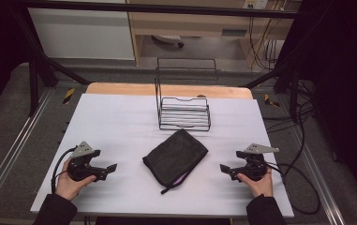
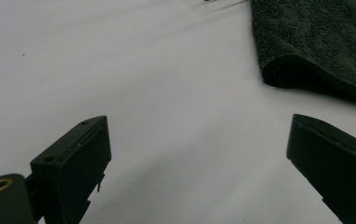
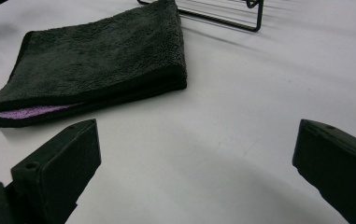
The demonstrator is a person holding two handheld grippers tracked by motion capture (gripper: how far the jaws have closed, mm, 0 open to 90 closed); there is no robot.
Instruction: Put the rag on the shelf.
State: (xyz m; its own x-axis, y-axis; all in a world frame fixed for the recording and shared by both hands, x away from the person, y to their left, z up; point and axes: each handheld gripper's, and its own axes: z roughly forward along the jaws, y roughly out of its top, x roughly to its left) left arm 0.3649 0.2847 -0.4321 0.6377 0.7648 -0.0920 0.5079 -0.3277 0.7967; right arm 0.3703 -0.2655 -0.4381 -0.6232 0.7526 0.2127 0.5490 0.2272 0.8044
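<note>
1. High view, lower left of the frame: the left gripper sits low over the white table, held in a hand coming in from the bottom edge. Its jaws stand wide apart with nothing between them, pointing toward the middle of the picture.
2. Same view, lower right: the right gripper mirrors it, held by the other hand, jaws spread and empty, aimed back toward the centre.
3. Between the two, in the middle of the frame, lies the folded dark towel, turned at a slant, flat on the table and well apart from both grippers. A sliver of purple peeks out at its lower edge.
4. Just above the towel, toward the upper centre, stands a black wire rack, near the towel but not touching it.
5. Left gripper view: two black jaws rise from the bottom corners, far apart, bare table between them. The towel fills the upper right corner, its folded edge facing the camera.
6. Right gripper view: again the jaws gape wide over empty table. The towel lies across the upper left, purple inner layer showing at its left end, and the foot of the wire rack runs along the top edge, just beyond it.
</note>
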